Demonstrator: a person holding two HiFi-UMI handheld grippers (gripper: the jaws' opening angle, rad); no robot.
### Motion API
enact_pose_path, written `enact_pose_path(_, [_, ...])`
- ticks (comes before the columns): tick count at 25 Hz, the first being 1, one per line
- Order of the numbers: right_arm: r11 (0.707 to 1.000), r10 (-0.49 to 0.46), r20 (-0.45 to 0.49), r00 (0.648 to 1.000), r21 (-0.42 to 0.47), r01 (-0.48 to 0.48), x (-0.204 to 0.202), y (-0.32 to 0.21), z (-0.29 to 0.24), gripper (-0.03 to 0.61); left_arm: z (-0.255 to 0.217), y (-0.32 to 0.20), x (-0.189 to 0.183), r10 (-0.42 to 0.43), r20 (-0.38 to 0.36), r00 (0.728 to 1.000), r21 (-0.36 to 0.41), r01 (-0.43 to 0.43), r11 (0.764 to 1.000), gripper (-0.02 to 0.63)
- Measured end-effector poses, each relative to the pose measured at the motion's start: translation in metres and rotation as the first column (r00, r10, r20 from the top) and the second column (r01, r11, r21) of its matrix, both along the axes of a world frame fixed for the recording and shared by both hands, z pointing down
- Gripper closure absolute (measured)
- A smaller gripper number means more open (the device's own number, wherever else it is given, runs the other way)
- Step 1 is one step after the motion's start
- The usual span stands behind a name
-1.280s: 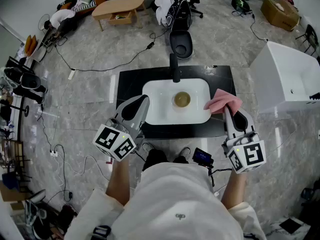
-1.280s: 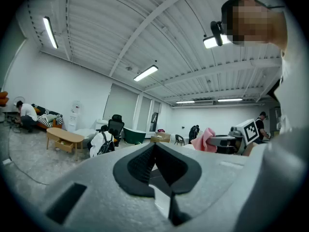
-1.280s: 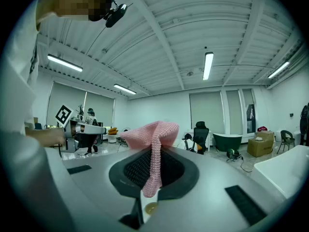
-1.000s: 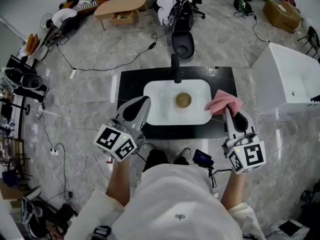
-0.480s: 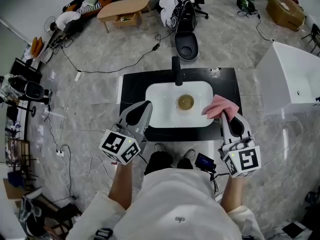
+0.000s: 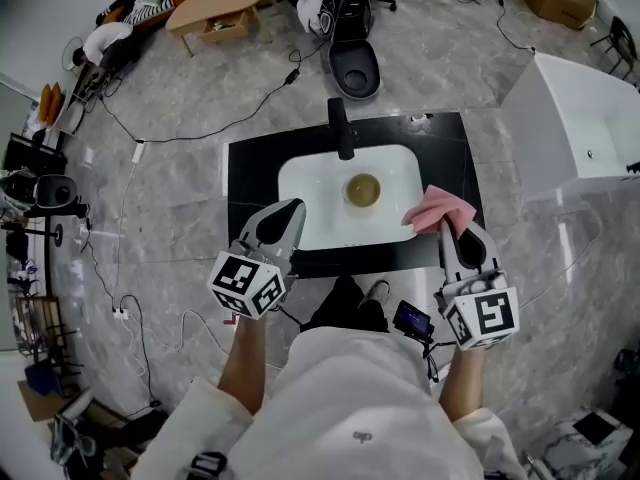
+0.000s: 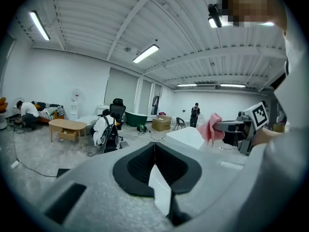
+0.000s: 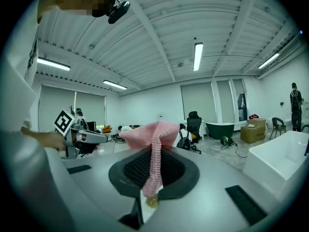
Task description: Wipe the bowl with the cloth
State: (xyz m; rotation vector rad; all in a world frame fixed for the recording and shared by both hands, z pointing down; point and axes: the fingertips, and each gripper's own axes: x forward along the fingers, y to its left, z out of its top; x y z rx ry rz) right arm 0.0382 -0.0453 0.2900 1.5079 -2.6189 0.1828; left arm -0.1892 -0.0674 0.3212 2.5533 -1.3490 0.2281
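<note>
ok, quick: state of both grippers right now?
Left gripper: closed, nothing between the jaws.
Right gripper: closed on the pink knitted cloth.

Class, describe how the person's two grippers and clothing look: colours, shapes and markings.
Both the left gripper and right gripper are light grey moulded shells with a black-lined oval recess. Each carries a white cube printed with black square markers. The person wears a white top with loose sleeves.

One overhead, downward — two low, level
</note>
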Motion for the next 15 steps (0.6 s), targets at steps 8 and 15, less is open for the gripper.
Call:
enact_pose_path(8, [0.996,0.069,-0.044,0.997,-0.048,-0.071,-0.009,-0.027,0.013,0.563,0.029,-0.038,0.021,0.149,0.038,0.988,-0.028,-0.148,0.989,0.601])
enact_pose_path(15, [0.989,0.073,-0.124,0.99,-0.117,-0.088,-0.03,-0.061,0.049,0.563,0.075,-0.071,0.02,0.222,0.042,0.974,-0.083,-0.218,0.972,0.601])
